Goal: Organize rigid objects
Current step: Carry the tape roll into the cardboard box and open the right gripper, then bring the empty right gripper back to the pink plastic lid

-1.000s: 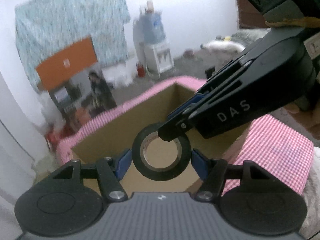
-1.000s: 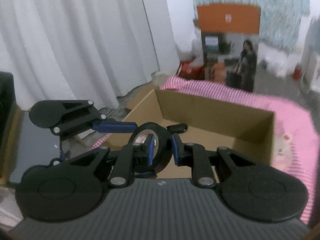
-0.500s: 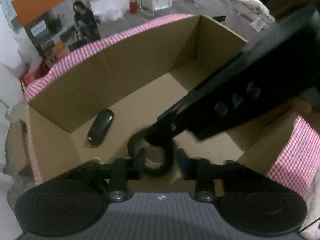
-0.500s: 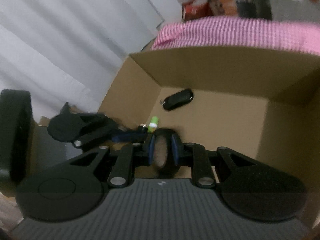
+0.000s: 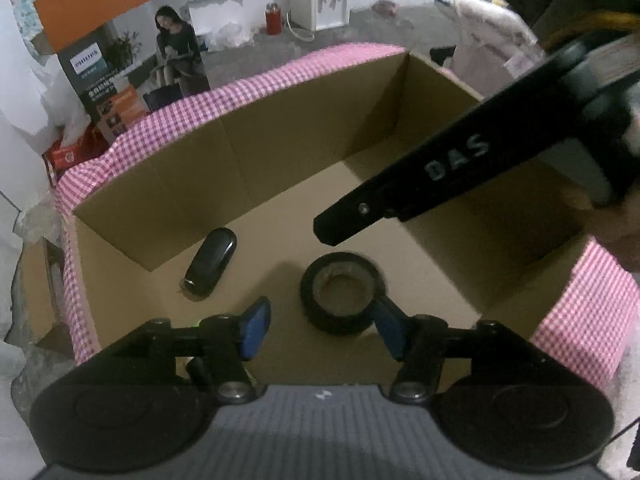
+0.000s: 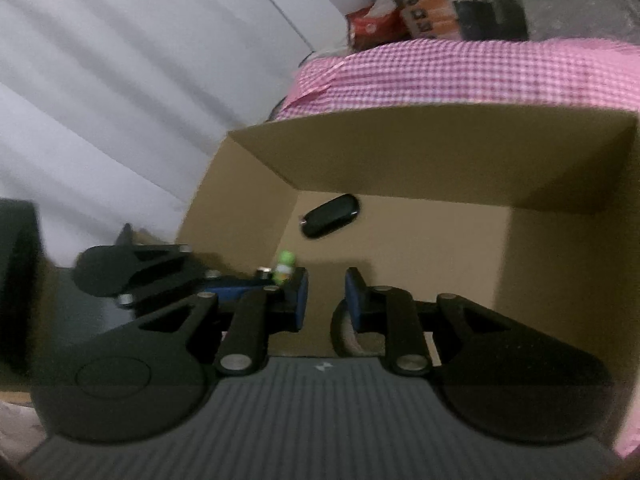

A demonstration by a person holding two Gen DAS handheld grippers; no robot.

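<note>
Inside cardboard box (image 5: 304,152), tape roll (image 5: 343,293) flat, left gripper (image 5: 320,326) spread, apparently clear.

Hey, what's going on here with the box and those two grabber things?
A person is sorting small items into a cardboard box using two handheld tongs. The roll of black tape lies flat on the box floor, with both the left tongs and the right tongs open and holding nothing. A black key fob and a small green-tipped item also lie inside.
</note>
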